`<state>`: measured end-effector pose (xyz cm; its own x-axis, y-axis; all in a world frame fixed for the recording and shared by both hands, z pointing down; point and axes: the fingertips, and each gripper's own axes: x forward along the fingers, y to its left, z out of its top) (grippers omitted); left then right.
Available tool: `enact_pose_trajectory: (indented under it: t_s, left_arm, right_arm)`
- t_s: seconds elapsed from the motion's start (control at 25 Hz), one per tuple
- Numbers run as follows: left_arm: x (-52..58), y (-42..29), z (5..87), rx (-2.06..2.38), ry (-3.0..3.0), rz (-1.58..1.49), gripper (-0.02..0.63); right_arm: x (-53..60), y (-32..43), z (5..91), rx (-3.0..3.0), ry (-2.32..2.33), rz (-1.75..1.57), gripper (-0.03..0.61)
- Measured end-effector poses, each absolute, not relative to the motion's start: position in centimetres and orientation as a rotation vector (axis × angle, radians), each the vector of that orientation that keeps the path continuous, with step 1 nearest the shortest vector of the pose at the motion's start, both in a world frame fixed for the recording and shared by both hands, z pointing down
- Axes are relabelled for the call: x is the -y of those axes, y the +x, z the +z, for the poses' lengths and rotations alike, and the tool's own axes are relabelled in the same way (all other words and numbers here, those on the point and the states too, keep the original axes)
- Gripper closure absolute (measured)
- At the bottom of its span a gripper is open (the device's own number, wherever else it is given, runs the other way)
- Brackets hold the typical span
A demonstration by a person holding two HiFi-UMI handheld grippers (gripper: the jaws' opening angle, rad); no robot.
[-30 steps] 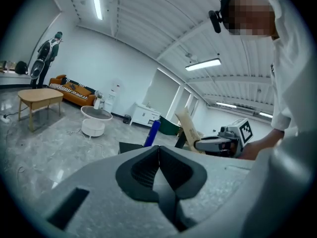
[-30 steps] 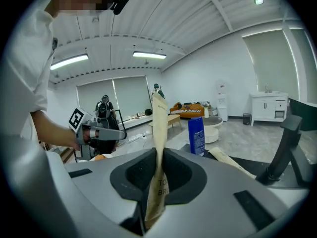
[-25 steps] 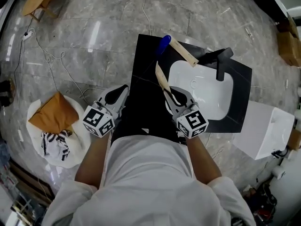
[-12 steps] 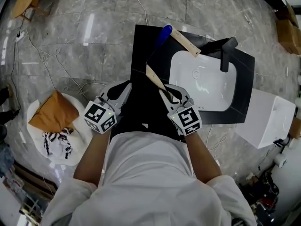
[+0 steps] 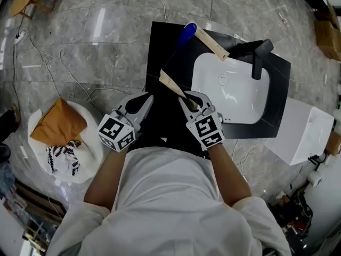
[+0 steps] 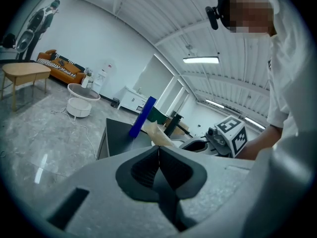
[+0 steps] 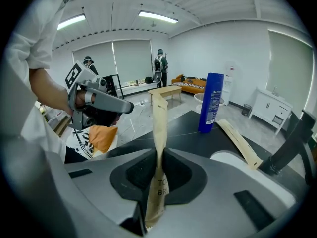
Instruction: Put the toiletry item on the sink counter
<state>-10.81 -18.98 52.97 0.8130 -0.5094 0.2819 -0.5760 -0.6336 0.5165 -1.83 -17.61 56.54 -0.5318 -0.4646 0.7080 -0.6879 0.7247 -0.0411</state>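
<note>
Firmly, right tongs (image 7: 160,155) pinch a flat tan paper sleeve (image 7: 159,115); left tongs (image 6: 158,153) clenched.

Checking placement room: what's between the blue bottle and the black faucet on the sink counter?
Head view: a flat tan paper packet lies on the black counter between them.

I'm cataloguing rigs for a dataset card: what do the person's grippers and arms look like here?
Both the left gripper and right gripper are light grey shells with black ribbed pads inside the jaws. Each carries a white cube printed with black square markers. No cables show on them. The person wears a white shirt whose sleeves leave the forearms bare.
</note>
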Motion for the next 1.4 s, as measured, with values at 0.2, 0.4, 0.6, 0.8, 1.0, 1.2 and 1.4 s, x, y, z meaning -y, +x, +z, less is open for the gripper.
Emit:
enact_pose_trajectory:
  t_s: [0.2, 0.4, 0.6, 0.8, 1.0, 1.2, 1.4]
  left_arm:
    - [19.1, -10.8, 53.8, 0.808, 2.381, 0.151, 0.598]
    - [19.3, -11.6, 55.2, 0.842, 2.369, 0.182, 0.598]
    - [19.4, -12.4, 55.8, 0.87, 2.351, 0.187, 0.598]
    - [19.3, -12.4, 56.0, 0.87, 2.345, 0.185, 0.598]
    - [19.0, -12.6, 56.1, 0.871, 2.341, 0.179, 0.598]
    - [18.9, -12.9, 56.2, 0.877, 2.334, 0.174, 0.598]
    - [18.6, -12.9, 56.6, 0.876, 2.324, 0.173, 0.597]
  right_arm:
    - [18.1, -2.0, 57.4, 2.174, 0.777, 0.325, 0.534]
    - [18.5, -1.8, 58.7, 2.12, 0.73, 0.319, 0.534]
    - [18.3, -1.9, 60.1, 2.066, 0.68, 0.305, 0.534]
    - [17.9, -2.2, 61.1, 2.041, 0.642, 0.305, 0.534]
    - [17.5, -2.4, 61.9, 2.018, 0.609, 0.322, 0.534]
    - [17.3, -2.4, 62.7, 1.992, 0.587, 0.347, 0.534]
    - [17.3, -2.5, 63.0, 1.985, 0.582, 0.357, 0.534]
